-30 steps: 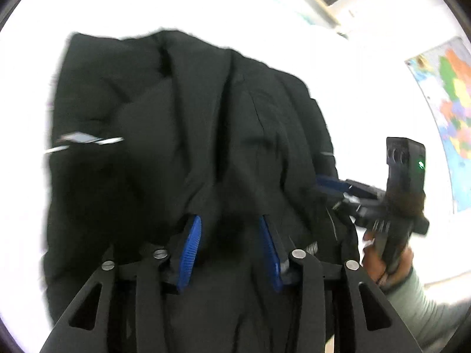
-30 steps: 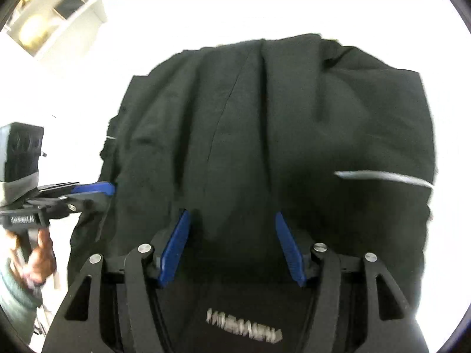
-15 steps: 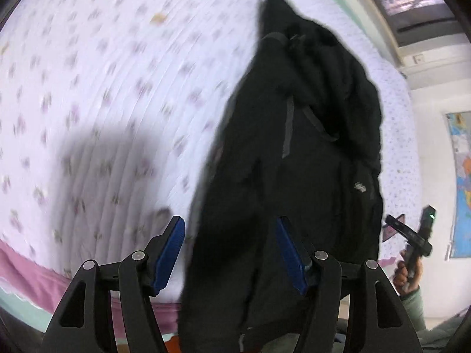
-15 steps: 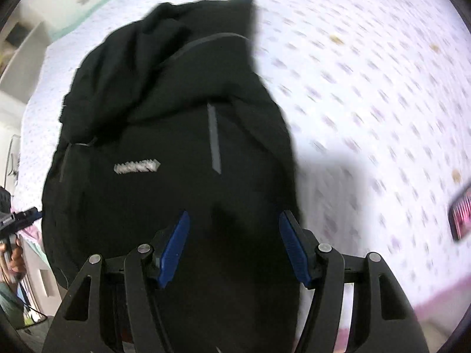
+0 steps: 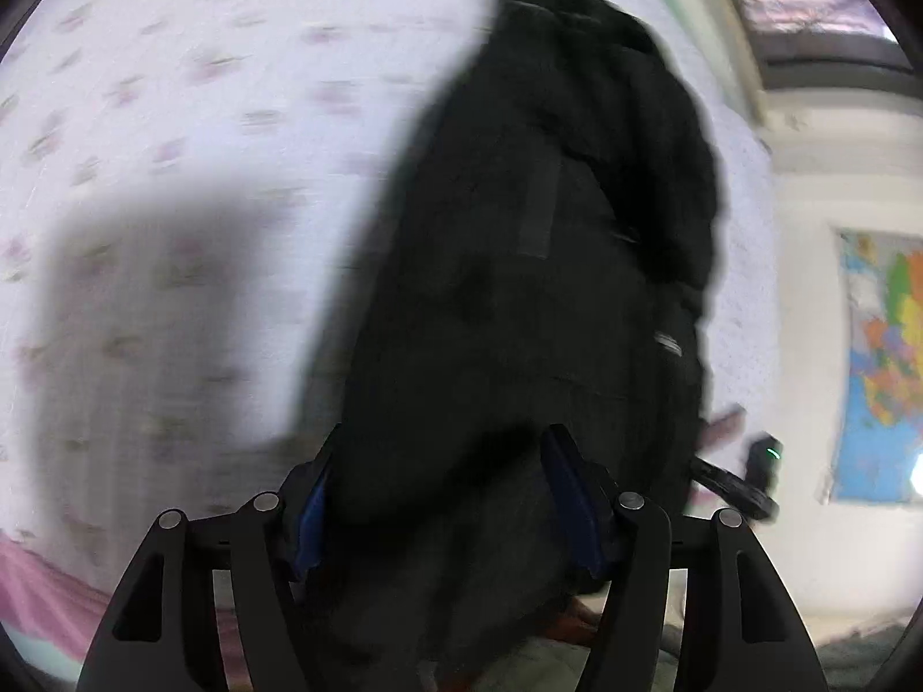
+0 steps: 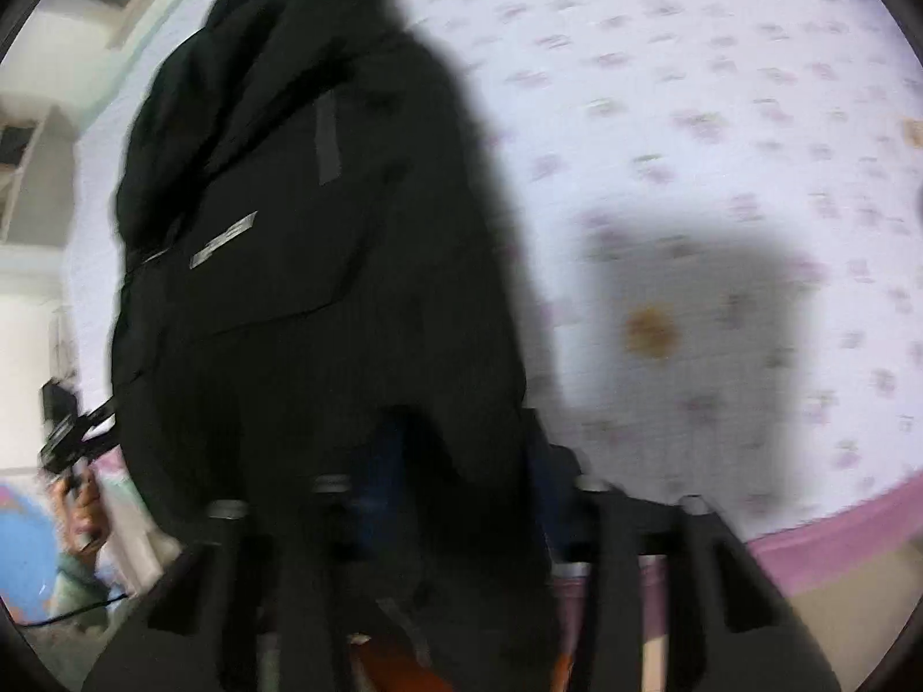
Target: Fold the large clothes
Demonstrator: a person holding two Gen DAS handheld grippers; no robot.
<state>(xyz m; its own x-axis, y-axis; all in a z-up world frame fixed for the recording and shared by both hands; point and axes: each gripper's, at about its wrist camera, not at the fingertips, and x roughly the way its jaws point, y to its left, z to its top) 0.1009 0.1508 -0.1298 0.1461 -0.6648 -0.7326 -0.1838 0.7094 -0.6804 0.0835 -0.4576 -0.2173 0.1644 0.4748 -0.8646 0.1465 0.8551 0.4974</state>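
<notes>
A large black jacket (image 5: 519,300) with a hood and grey stripes lies stretched across the bed, its near hem hanging at the bed's edge. My left gripper (image 5: 444,490) has its blue-padded jaws wide apart, with the jacket's hem draped between them. In the right wrist view the same jacket (image 6: 323,288) fills the left half. My right gripper (image 6: 461,473) is blurred, its jaws apart with the hem between them. The right gripper also shows in the left wrist view (image 5: 744,478), and the left one in the right wrist view (image 6: 75,438).
The bed is covered by a white sheet with small purple flowers (image 5: 173,115) and a pink border (image 6: 836,525). A brown stain (image 6: 652,331) marks the sheet. A coloured map (image 5: 882,369) hangs on the wall at right. Shelving (image 6: 29,173) stands at far left.
A second ago the jacket was held up in front of both cameras. It has since been laid over the bed, and both grippers have drawn back toward its near hem.
</notes>
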